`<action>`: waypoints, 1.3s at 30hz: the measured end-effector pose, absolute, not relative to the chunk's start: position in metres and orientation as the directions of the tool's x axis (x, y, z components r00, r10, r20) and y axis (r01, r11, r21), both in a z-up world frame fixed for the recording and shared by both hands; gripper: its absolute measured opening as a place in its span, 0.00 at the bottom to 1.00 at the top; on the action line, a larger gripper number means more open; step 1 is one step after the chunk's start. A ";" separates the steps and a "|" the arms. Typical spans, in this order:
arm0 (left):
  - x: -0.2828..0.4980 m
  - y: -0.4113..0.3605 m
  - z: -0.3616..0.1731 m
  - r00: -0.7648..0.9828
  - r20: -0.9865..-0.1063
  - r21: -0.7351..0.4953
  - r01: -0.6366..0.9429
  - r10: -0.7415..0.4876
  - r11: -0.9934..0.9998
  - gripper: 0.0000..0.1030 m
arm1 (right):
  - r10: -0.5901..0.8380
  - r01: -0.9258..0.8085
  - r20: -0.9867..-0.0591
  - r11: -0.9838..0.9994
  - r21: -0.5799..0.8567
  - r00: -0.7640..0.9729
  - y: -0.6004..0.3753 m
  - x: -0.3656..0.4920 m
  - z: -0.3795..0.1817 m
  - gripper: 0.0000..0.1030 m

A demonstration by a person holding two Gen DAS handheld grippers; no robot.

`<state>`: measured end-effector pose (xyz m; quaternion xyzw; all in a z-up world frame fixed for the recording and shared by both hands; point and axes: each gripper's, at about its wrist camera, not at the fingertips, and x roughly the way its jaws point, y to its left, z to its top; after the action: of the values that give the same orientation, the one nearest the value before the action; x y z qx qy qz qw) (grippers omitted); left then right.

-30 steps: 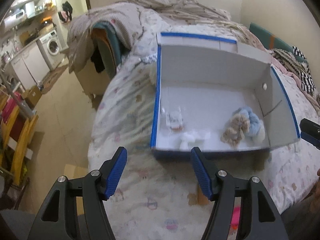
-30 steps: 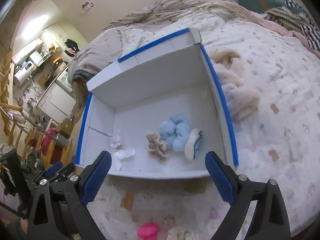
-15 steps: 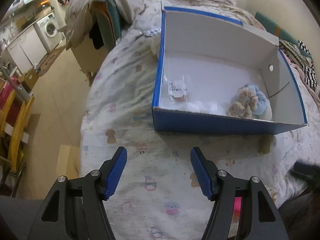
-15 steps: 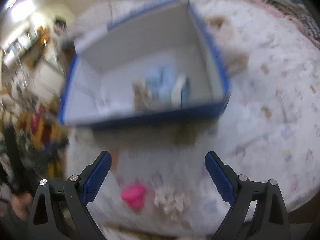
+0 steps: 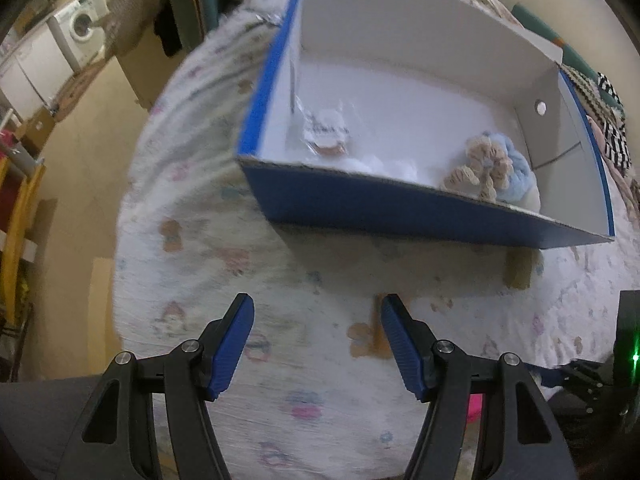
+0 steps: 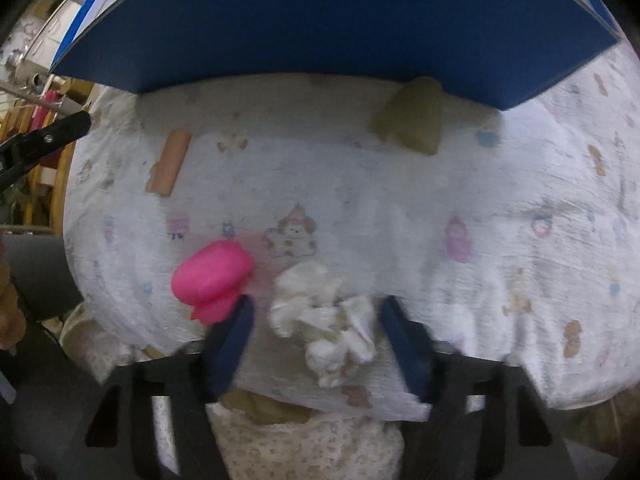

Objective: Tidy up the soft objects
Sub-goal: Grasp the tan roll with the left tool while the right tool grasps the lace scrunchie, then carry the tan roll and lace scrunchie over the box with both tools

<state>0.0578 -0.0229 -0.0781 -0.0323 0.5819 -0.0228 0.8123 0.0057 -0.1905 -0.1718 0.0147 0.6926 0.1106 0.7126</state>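
Observation:
A blue-sided white box sits on the printed bedsheet. It holds a beige scrunchie, a light blue one, white fluff and a small packet. My left gripper is open and empty above the sheet in front of the box. My right gripper is open, low at the bed's near edge, with a cream scrunchie lying between its fingers. A pink soft toy lies by its left finger. The box's blue front wall fills the top of the right wrist view.
A tan foam block and an orange cylinder lie on the sheet in front of the box. The bed's left edge drops to the floor. A washing machine stands far left. Striped cloth lies right of the box.
Both grippers have pulled back from the box toward the bed's near edge. The right one has dropped low, so the cream scrunchie now lies between its fingers.

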 end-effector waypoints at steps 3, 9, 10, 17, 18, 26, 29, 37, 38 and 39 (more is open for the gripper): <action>0.061 -0.032 -0.089 0.269 -0.956 -0.117 0.018 -0.118 0.993 0.61 | 0.159 -0.157 -0.987 0.976 0.152 0.035 -0.185 0.007 -0.169 0.22; 0.066 -0.057 -0.104 0.209 -0.964 -0.157 0.058 -0.166 0.986 0.59 | 0.230 -0.122 -0.954 0.970 0.210 0.192 -0.191 0.015 -0.134 0.20; 0.067 -0.060 -0.106 0.203 -0.965 -0.157 0.062 -0.166 0.986 0.59 | 0.240 -0.112 -0.949 0.969 0.221 0.204 -0.193 0.016 -0.131 0.20; 0.075 -0.074 -0.140 0.101 -0.984 -0.139 0.073 -0.146 0.988 0.37 | 0.260 -0.093 -0.936 0.965 0.244 0.236 -0.201 0.020 -0.124 0.20; 0.076 -0.075 -0.143 0.092 -0.986 -0.133 0.077 -0.140 0.988 0.30 | 0.262 -0.093 -0.936 0.965 0.246 0.236 -0.203 0.021 -0.125 0.20; 0.077 -0.062 -0.144 0.076 -0.984 -0.158 0.051 -0.161 0.986 0.06 | 0.266 -0.105 -0.933 0.963 0.248 0.242 -0.207 0.020 -0.120 0.20; 0.075 -0.054 -0.142 0.073 -0.982 -0.174 0.032 -0.176 0.984 0.06 | 0.269 -0.111 -0.931 0.962 0.248 0.246 -0.205 0.017 -0.118 0.20; 0.061 -0.018 -0.122 0.152 -0.978 -0.149 -0.013 -0.145 0.989 0.06 | 0.284 -0.123 -0.923 0.958 0.260 0.258 -0.202 0.014 -0.111 0.21; 0.058 -0.013 -0.120 0.158 -0.977 -0.147 -0.019 -0.142 0.989 0.06 | 0.285 -0.130 -0.923 0.957 0.259 0.260 -0.199 0.013 -0.109 0.21; 0.055 -0.008 -0.118 0.167 -0.976 -0.144 -0.028 -0.137 0.989 0.06 | 0.288 -0.134 -0.922 0.956 0.260 0.260 -0.197 0.013 -0.108 0.21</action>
<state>0.0549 -0.0078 -0.1177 -0.0641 0.6445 -0.0357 0.7611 0.0134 -0.1972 -0.1081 0.0648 0.5933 0.1331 0.7912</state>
